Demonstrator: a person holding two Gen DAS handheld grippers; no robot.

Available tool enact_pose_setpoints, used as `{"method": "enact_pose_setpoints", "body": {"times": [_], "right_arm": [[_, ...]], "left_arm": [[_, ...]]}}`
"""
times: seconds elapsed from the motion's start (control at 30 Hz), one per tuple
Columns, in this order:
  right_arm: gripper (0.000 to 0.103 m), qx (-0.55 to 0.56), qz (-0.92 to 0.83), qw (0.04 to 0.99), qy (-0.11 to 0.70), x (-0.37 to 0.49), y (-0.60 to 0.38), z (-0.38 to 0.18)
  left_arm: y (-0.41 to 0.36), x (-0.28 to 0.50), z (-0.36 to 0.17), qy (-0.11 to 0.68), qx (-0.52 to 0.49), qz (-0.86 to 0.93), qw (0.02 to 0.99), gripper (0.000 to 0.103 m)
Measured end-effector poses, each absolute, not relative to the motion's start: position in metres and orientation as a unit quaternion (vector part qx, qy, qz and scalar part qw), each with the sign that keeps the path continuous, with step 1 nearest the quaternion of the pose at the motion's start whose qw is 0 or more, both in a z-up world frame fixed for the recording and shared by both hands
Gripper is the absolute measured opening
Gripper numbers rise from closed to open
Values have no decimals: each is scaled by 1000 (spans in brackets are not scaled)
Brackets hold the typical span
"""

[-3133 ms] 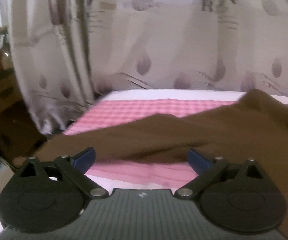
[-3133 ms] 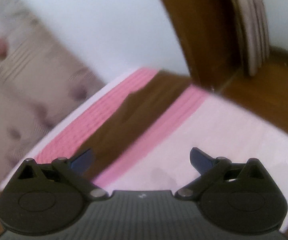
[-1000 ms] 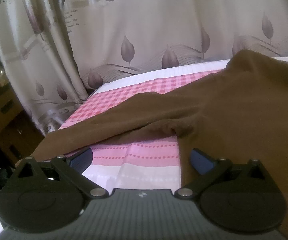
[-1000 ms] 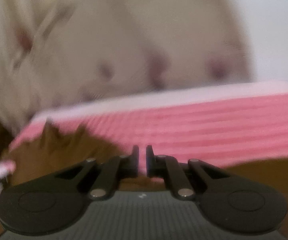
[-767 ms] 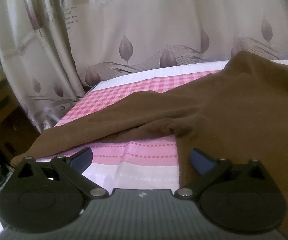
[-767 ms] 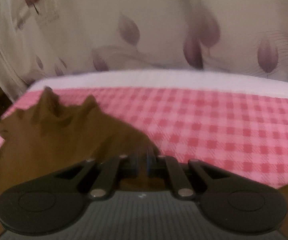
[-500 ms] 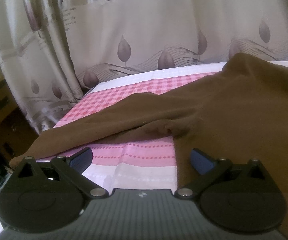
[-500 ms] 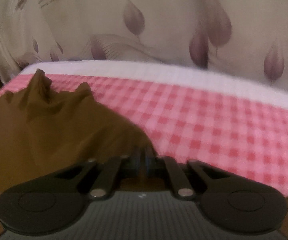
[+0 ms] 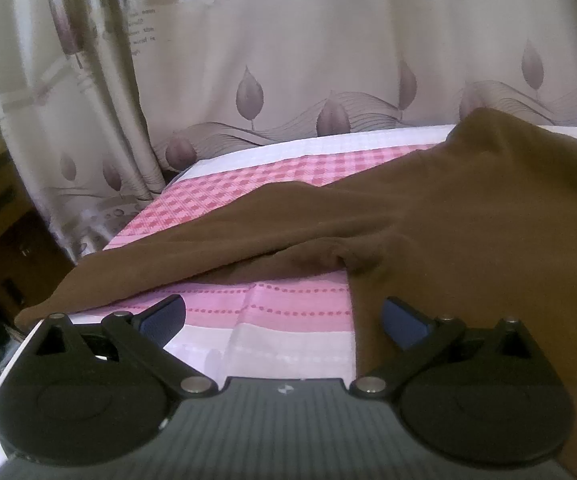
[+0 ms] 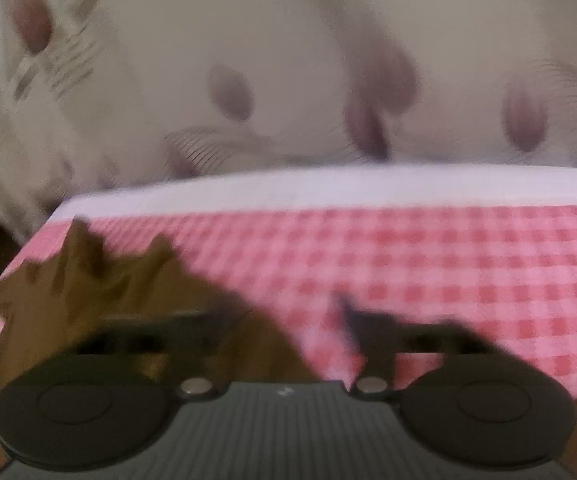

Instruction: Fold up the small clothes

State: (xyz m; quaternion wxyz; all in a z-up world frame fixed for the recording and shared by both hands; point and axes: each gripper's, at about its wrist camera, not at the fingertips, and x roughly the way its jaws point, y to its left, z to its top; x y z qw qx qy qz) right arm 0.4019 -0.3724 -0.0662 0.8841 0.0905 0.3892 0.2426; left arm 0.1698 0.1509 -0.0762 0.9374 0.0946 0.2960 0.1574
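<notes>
Light: dim, warm indoor light with a pinkish cast in both views; its source cannot be told.
Glare: small bright patch at nine o'clock, left wrist view.
Shadows: soft, under the brown cloth (image 9: 468, 216) fold.
Sharpness, left wrist view: mostly crisp, softer towards the rim.
Blur, right wrist view: heavy smear throughout; the right gripper (image 10: 284, 320) fingers streaked.
Distortion: fisheye bowing of the curtain (image 9: 328, 60); dark corners.

Left gripper (image 9: 284, 316) body: ribbed dark grey plate, small white mark at its front edge.
Left gripper discs: two round black discs, one per side, each with a faint inset circle.
Left gripper links: black angled arms, silver pivot screws.
Left fingertips (image 9: 163, 316): blue pads.
Right gripper (image 10: 288, 320): same grey plate, black discs, silver screws; links blurred.
</notes>
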Motion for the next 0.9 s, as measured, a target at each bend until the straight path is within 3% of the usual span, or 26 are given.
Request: {"method": "enact_pose_setpoints", "body": {"times": [0.1, 0.13, 0.17, 0.2, 0.23, 0.27, 0.3, 0.5, 0.67, 0.73, 0.9], "right_arm": [[93, 60, 273, 875, 396, 397, -356, -72], [87, 37, 278, 875, 395, 394, -347, -75], [72, 12, 285, 872, 398, 390, -337, -76], [47, -18, 290, 866, 406, 386, -327, -81], [29, -57, 278, 878, 385, 378, -318, -83], [22, -66, 280, 879, 381, 376, -315, -83], [9, -62, 273, 883, 377, 375, -315, -80], [8, -113, 203, 918, 320, 380, -312, -73], [12, -66, 204, 918, 333, 385, -322, -89], [18, -17, 209, 916, 342, 390, -334, -80], [18, 23, 251, 918, 305, 403, -320, -34]], "left_arm": [[153, 171, -76, 300, 92, 157, 937, 103], [153, 171, -76, 301, 91, 156, 936, 103], [153, 171, -76, 303, 90, 156, 936, 103], [153, 172, -76, 303, 90, 156, 936, 103], [153, 172, -76, 304, 89, 155, 936, 103], [153, 172, -77, 304, 88, 155, 936, 103], [153, 172, -77, 304, 88, 155, 936, 103], [153, 172, -77, 302, 85, 159, 936, 103], [153, 172, -77, 302, 85, 161, 936, 103], [152, 172, -77, 301, 89, 162, 936, 103], [150, 169, -77, 296, 97, 160, 937, 103]]}}
